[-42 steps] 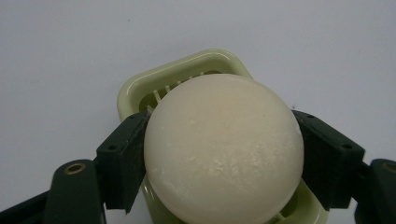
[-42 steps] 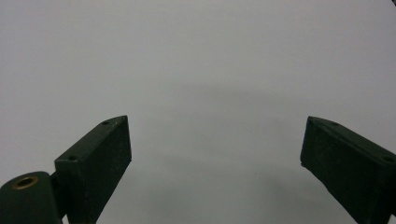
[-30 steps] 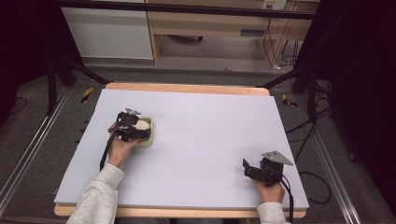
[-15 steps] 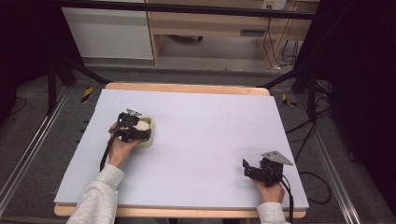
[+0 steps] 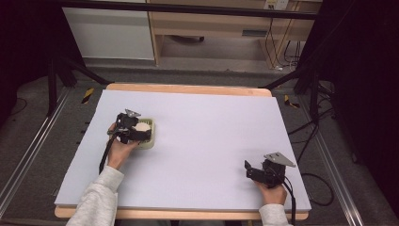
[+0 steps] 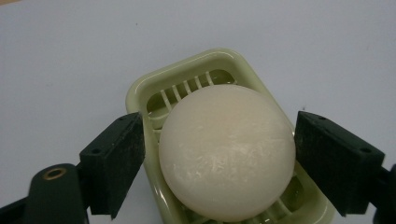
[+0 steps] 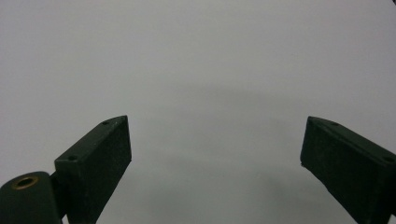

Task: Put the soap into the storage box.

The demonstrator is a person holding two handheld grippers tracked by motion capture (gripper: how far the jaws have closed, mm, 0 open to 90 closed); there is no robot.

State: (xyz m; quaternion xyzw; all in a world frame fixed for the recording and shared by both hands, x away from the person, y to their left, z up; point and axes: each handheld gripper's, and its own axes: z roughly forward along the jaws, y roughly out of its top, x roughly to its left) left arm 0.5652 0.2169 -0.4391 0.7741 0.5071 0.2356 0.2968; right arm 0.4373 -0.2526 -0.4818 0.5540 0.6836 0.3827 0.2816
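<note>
- The left gripper [image 5: 141, 131] is hovering over the pale green soap dish [image 5: 151, 136] on the left part of the white table [image 5: 207, 136], in the same spot as in the two earlier high views; nothing about its pose is differing noticeably.
- In the left gripper view its jaws are standing wide apart, one on each side of the round white soap bar [image 6: 227, 151]; a narrow gap is showing at the left jaw, while the right jaw is sitting just beside the bar's edge, and whether it is touching cannot be told. It is not clamping anything.
- The soap bar is lying in the slatted soap dish [image 6: 187, 88], covering most of the slats, with the dish flat on the table.
- The right gripper [image 5: 251, 170] is resting near the table's front right corner, well apart from the dish, unchanged from the earlier frames.
- In the right gripper view its jaws are spread wide over the bare table surface [image 7: 201, 70], holding nothing.
- The person's grey sleeve [image 5: 96, 200] is entering from the bottom left, as before.
</note>
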